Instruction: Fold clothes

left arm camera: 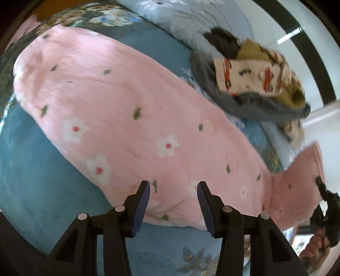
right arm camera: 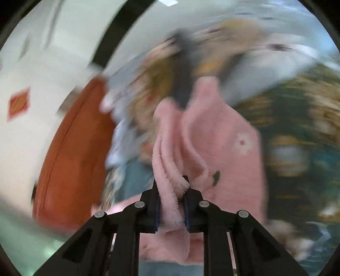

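Observation:
A pink fleece garment (left arm camera: 119, 106) with white flowers and green leaves lies spread on a blue bedspread (left arm camera: 38, 182). My left gripper (left arm camera: 173, 186) is open and empty, just over the garment's near edge. My right gripper (right arm camera: 171, 186) is shut on a bunched fold of the pink garment (right arm camera: 212, 138) and holds it lifted. It also shows at the right edge of the left wrist view (left arm camera: 320, 186), gripping the raised pink corner. The right wrist view is blurred by motion.
A heap of other clothes (left arm camera: 250, 85), grey, olive and a cream print with red cars, lies on the bed beyond the garment. A pale blue floral quilt (left arm camera: 191, 19) lies behind it. An orange-brown cushion or bed part (right arm camera: 72, 159) is to the left of the right gripper.

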Available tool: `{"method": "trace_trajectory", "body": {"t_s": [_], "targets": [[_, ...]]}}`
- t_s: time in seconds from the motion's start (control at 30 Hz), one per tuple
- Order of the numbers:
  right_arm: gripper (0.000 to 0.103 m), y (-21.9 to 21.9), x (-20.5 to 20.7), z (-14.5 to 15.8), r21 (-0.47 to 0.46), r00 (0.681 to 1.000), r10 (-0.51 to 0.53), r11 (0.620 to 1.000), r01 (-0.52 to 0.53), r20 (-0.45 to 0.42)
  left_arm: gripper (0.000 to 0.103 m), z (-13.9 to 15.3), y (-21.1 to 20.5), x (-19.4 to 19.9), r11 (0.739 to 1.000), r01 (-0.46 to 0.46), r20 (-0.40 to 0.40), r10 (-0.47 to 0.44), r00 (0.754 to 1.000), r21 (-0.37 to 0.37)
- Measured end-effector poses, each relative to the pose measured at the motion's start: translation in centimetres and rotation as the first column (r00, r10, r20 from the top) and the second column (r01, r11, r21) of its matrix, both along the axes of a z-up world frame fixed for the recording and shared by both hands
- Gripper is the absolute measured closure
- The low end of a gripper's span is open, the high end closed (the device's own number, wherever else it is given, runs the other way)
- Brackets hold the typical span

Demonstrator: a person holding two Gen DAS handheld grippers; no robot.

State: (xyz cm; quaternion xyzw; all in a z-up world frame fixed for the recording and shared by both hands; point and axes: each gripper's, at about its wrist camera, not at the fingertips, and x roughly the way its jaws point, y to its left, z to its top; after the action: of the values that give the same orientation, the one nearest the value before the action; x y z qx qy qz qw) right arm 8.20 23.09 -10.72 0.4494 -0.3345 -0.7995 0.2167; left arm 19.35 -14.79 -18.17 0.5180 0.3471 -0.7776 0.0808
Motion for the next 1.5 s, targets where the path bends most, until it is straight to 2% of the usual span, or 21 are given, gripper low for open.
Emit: {"method": "trace_trajectory", "body": {"t_s": [0.07, 0.17, 0.3, 0.37, 0.43, 0.53, 0.57, 0.7, 0.73, 0.77, 0.83, 0.87, 0.93, 0.97, 1.07, 1.17, 1.27, 1.33, 1.37, 1.4, 1.5], "targets": [[0.085, -5.8, -1.1, 0.7, 0.005, 0.991, 0.130, 0.992, -0.130, -0.027, 0.053, 0.4, -1.6, 0.5, 0.998, -0.053, -0.022, 0.053, 0.998, 0.014], [0.085, -14.0, -2.2, -1.0, 0.014, 0.969, 0.248, 0.968, -0.249, 0.016, 0.053, 1.2, -4.8, 2.1, 0.985, -0.162, -0.054, 0.165, 0.985, 0.053], [0.085, -22.2, -2.4, -4.2, 0.084, 0.942, 0.319, 0.941, -0.328, 0.099, 0.053, 1.3, -8.3, 4.6, 0.955, -0.282, -0.072, 0.289, 0.954, 0.093], [0.085, -24.8, -2.0, -5.4, 0.160, 0.932, 0.341, 0.920, -0.357, 0.119, 0.052, 1.0, -9.4, 5.3, 0.942, -0.320, -0.068, 0.328, 0.942, 0.104], [0.079, -26.5, -1.8, -6.8, 0.200, 0.925, 0.346, 0.906, -0.373, 0.156, 0.052, 0.5, -10.1, 5.7, 0.931, -0.346, -0.058, 0.354, 0.934, 0.113], [0.067, -27.4, -1.7, -8.2, 0.177, 0.905, 0.382, 0.893, -0.413, 0.184, 0.051, -0.3, -10.6, 6.0, 0.925, -0.357, -0.038, 0.364, 0.930, 0.129], [0.061, -27.7, -1.4, -8.5, 0.158, 0.887, 0.422, 0.879, -0.451, 0.188, 0.051, -0.5, -10.7, 6.0, 0.924, -0.358, -0.032, 0.365, 0.931, 0.132], [0.061, -27.8, -0.2, -9.3, 0.118, 0.790, 0.580, 0.786, -0.607, 0.196, 0.051, -1.5, -11.3, 6.3, 0.920, -0.364, -0.009, 0.369, 0.929, 0.146], [0.061, -27.4, 0.1, -9.2, 0.135, 0.788, 0.589, 0.779, -0.612, 0.180, 0.051, -1.7, -11.6, 6.5, 0.916, -0.372, -0.007, 0.377, 0.926, 0.148], [0.061, -26.7, 0.3, -8.8, 0.169, 0.802, 0.578, 0.785, -0.596, 0.151, 0.051, -1.9, -12.1, 6.6, 0.909, -0.388, -0.006, 0.393, 0.919, 0.149], [0.061, -25.4, 0.1, -9.1, 0.202, 0.840, 0.524, 0.816, -0.542, 0.139, 0.051, -2.3, -13.4, 7.0, 0.890, -0.429, -0.006, 0.435, 0.901, 0.153], [0.061, -25.0, -0.2, -9.8, 0.203, 0.849, 0.502, 0.825, -0.527, 0.163, 0.051, -2.6, -14.1, 7.2, 0.878, -0.451, -0.003, 0.457, 0.889, 0.161], [0.061, -25.0, -0.8, -12.2, 0.167, 0.829, 0.490, 0.824, -0.541, 0.269, 0.051, -3.4, -15.3, 7.6, 0.855, -0.487, 0.013, 0.493, 0.870, 0.180], [0.061, -25.1, -0.8, -12.9, 0.160, 0.823, 0.488, 0.824, -0.544, 0.291, 0.051, -3.8, -15.9, 7.8, 0.841, -0.507, 0.024, 0.513, 0.858, 0.189], [0.061, -26.0, -0.4, -12.2, 0.225, 0.834, 0.496, 0.808, -0.545, 0.240, 0.051, -5.0, -17.5, 8.6, 0.798, -0.562, 0.050, 0.566, 0.823, 0.219], [0.061, -27.8, -0.1, -11.7, 0.282, 0.825, 0.519, 0.776, -0.565, 0.224, 0.051, -6.0, -18.6, 8.9, 0.765, -0.591, 0.073, 0.594, 0.801, 0.256], [0.061, -28.7, -0.3, -11.8, 0.321, 0.828, 0.504, 0.764, -0.561, 0.248, 0.051, -6.3, -19.3, 8.6, 0.759, -0.594, 0.074, 0.598, 0.798, 0.264], [0.065, -29.0, -0.9, -12.2, 0.319, 0.836, 0.467, 0.777, -0.543, 0.286, 0.051, -6.1, -19.8, 8.2, 0.765, -0.587, 0.062, 0.594, 0.802, 0.264], [0.082, -29.1, -1.2, -12.3, 0.322, 0.839, 0.453, 0.780, -0.536, 0.301, 0.051, -6.0, -20.0, 8.0, 0.767, -0.583, 0.056, 0.591, 0.804, 0.268], [0.094, -29.0, -1.3, -12.4, 0.329, 0.840, 0.443, 0.779, -0.534, 0.314, 0.051, -5.9, -20.3, 7.8, 0.770, -0.578, 0.050, 0.589, 0.807, 0.271], [0.097, -28.8, -1.4, -11.2, 0.266, 0.815, 0.482, 0.780, -0.566, 0.321, 0.051, -5.6, -21.1, 7.6, 0.778, -0.563, 0.025, 0.580, 0.814, 0.278]]}}
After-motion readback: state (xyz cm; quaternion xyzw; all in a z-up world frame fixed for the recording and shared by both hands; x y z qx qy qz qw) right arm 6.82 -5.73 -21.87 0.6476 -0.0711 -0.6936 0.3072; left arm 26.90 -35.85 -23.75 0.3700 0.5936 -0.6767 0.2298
